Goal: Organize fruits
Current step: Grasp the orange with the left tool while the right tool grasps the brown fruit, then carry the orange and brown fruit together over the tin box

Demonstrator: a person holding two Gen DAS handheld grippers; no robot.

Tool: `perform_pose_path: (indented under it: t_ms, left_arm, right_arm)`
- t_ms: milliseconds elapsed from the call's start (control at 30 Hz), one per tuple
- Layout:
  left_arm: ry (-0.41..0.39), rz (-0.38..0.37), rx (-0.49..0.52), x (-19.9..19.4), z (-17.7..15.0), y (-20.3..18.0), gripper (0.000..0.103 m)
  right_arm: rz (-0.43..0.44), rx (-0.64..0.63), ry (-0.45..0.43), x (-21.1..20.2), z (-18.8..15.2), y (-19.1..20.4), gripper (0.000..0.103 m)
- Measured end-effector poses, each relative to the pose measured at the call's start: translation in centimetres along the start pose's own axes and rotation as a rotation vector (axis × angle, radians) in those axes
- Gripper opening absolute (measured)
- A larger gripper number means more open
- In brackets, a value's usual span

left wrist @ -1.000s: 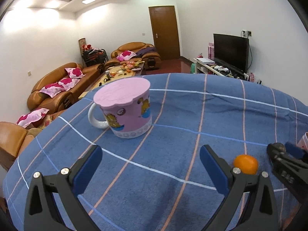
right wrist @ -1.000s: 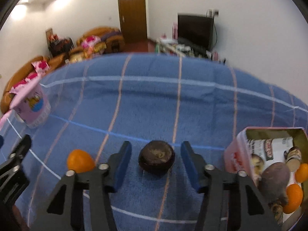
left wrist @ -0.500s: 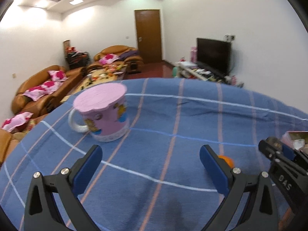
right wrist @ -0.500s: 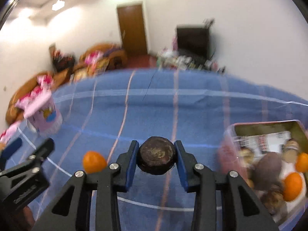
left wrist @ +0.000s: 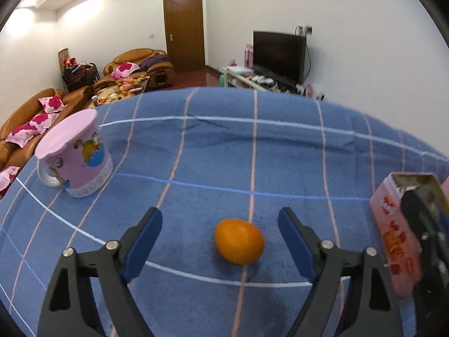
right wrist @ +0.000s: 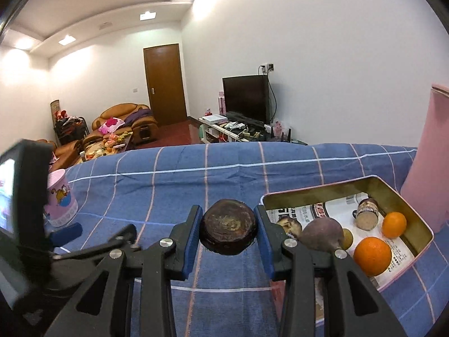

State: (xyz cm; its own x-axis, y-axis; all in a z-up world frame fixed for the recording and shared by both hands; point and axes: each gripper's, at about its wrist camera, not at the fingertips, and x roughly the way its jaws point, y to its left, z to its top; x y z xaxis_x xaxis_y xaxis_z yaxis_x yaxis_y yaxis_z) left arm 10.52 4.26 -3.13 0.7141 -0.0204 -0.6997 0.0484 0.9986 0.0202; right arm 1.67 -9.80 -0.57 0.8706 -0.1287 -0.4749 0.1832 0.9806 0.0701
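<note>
My right gripper is shut on a dark brown round fruit and holds it above the blue cloth, just left of a pink tin. The tin holds two oranges, a dark purple fruit and several smaller pieces. My left gripper is open, and an orange lies on the cloth between its fingers, nearer the right one. The tin is at the right in the left wrist view, partly hidden by the right gripper's body.
A pink cartoon mug with a flat lid stands at the left on the blue checked cloth; it also shows in the right wrist view. A tall pink object stands behind the tin. Sofas, TV and door lie beyond.
My right gripper closed on the dark fruit and lifted it toward the tin. My left gripper swung right, from facing the mug, so the orange now lies between its open fingers.
</note>
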Motion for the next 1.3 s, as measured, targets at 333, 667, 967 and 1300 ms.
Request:
perform_pose_path:
  t_ms: [333, 667, 967, 1300]
  left_arm:
    - [0.112, -0.062, -0.023, 2.0, -0.2, 0.5, 0.044]
    - [-0.033, -0.024, -0.102, -1.3, -0.8, 3.1, 0.038]
    - [-0.215, 0.056, -0.058, -4.9, -1.3, 2.9, 0.038]
    - [-0.245, 0.078, -0.083, -6.3, -2.4, 3.7, 0.038]
  right_arm:
    - [0.042, -0.024, 0.019, 0.8, 0.1, 0.9, 0.040]
    - [0.097, -0.038, -0.017, 0.1, -0.1, 1.4, 0.040]
    - [0.123, -0.105, -0.062, -1.6, -0.7, 2.9, 0.040]
    - [0.125, -0.103, -0.063, -2.5, -1.0, 2.6, 0.040]
